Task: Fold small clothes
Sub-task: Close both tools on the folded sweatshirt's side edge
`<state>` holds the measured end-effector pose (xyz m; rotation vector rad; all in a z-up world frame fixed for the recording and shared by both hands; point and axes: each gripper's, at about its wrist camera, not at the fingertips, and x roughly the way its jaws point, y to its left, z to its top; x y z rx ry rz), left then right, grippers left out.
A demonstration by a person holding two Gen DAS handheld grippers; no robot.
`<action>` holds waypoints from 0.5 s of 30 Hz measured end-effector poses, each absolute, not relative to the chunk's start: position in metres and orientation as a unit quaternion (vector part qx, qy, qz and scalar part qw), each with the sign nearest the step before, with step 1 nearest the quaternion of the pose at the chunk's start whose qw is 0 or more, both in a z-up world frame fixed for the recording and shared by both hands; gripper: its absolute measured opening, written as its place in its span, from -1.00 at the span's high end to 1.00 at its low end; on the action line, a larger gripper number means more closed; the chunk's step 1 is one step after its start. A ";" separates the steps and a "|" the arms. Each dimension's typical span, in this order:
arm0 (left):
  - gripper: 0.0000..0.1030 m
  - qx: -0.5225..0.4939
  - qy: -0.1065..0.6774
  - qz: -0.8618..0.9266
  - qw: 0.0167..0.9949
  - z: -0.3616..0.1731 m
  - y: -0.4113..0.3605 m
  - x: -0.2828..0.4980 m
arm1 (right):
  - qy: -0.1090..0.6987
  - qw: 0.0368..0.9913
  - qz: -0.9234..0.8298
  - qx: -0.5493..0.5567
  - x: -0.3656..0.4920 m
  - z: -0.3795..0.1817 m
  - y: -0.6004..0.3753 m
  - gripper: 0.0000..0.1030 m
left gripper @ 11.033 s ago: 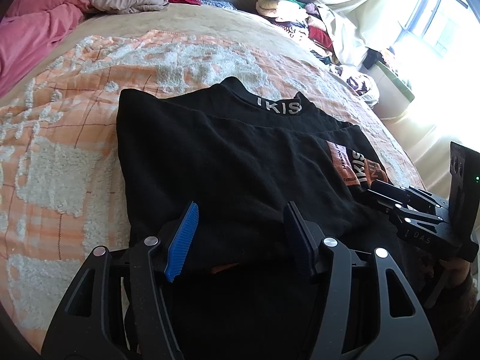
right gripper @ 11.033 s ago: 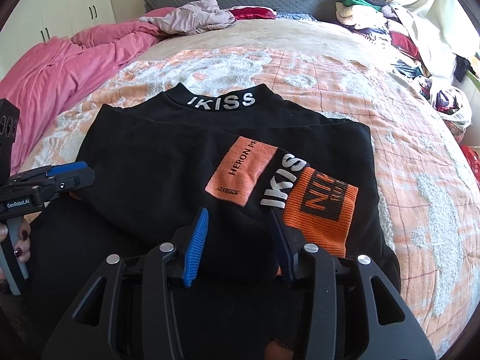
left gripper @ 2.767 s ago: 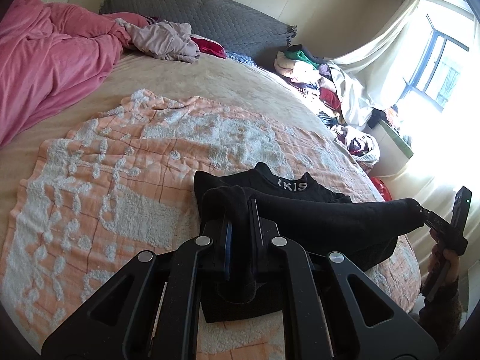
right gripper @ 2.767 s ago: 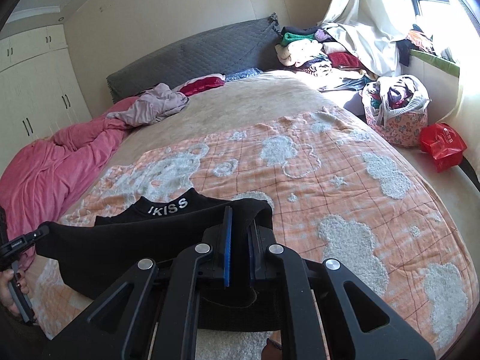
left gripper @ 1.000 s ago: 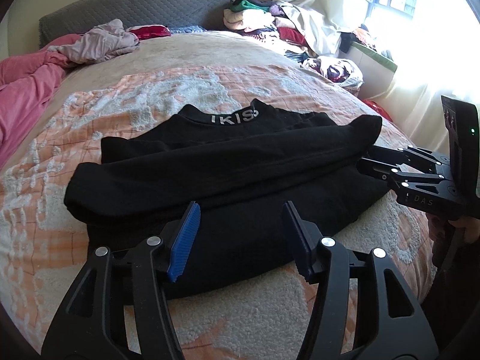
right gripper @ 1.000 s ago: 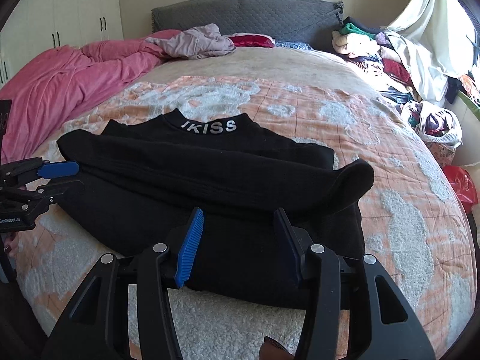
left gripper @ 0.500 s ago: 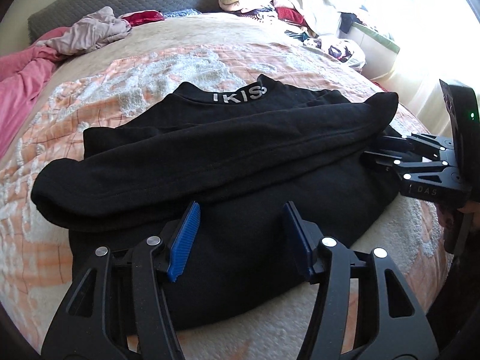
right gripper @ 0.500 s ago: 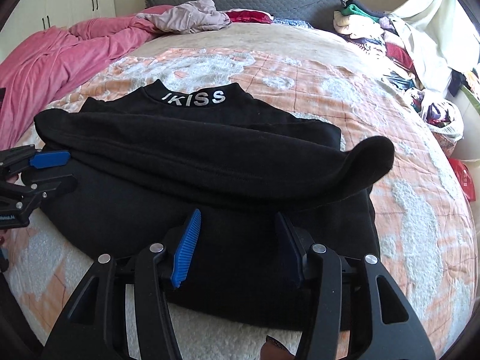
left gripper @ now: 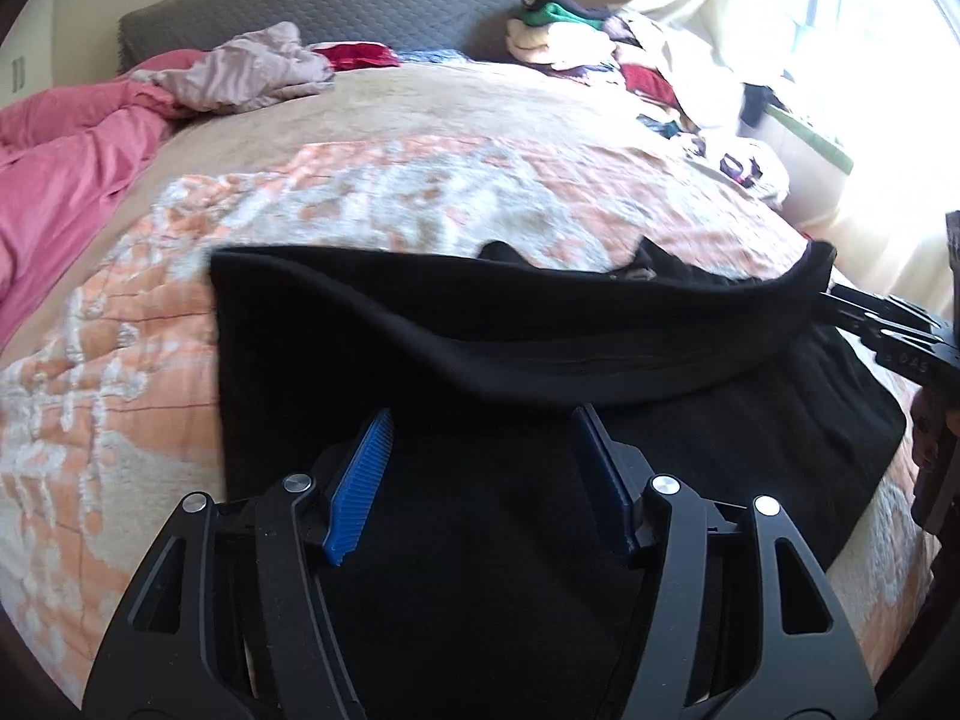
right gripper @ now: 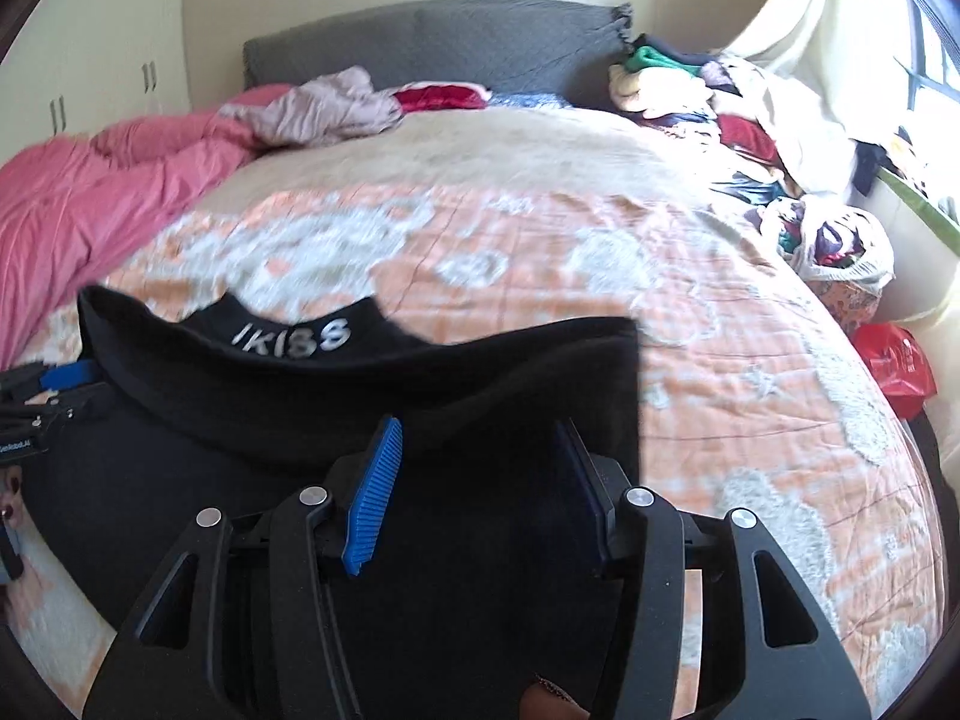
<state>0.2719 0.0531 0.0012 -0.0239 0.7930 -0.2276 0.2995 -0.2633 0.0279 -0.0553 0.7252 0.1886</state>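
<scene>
**A:** From the left wrist, what is being shown?

**B:** The black sweatshirt (left gripper: 540, 360) is being shown lying on the orange-and-white blanket (left gripper: 120, 360) of the bed, with a rolled fold running across it, on the far side of the left tongs (left gripper: 480, 468). Those tongs are being held spread just over the near part of the cloth; nothing is being pinched between the blue pads, and they have just been opening a little further. Off the sweatshirt's right end, the right tongs (left gripper: 864, 318) are being seen, apparently clear of the fold's tip, though contact cannot be told for sure.

**A:** And from the right wrist?

**B:** The same sweatshirt (right gripper: 360, 480) is being seen with its lettered collar (right gripper: 294, 336) peeking out beyond the fold. The right tongs (right gripper: 474, 480) are being held spread above the sweatshirt's right part, gripping nothing. The left tongs (right gripper: 54, 390) are being seen at the sweatshirt's left end.

**A:** How is the sweatshirt being judged to handle?

**B:** It is being judged soft, thick and limp, light enough but prone to sagging and sliding off its own layers. A hold is probably best being taken at the two ends of the near hem, through both layers, so that the fold is being carried evenly; a pinch at the middle would likely be leaving the ends drooping.
</scene>
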 end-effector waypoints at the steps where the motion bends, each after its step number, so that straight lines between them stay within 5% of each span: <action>1: -0.06 -0.023 0.383 -0.105 0.917 0.004 0.060 0.273 | 0.353 0.932 0.085 -0.019 0.301 0.030 -0.272 0.01; 15: -0.17 -0.115 0.412 -0.073 0.901 -0.012 0.116 0.289 | 0.439 0.895 0.052 0.059 0.335 -0.011 -0.323 -0.06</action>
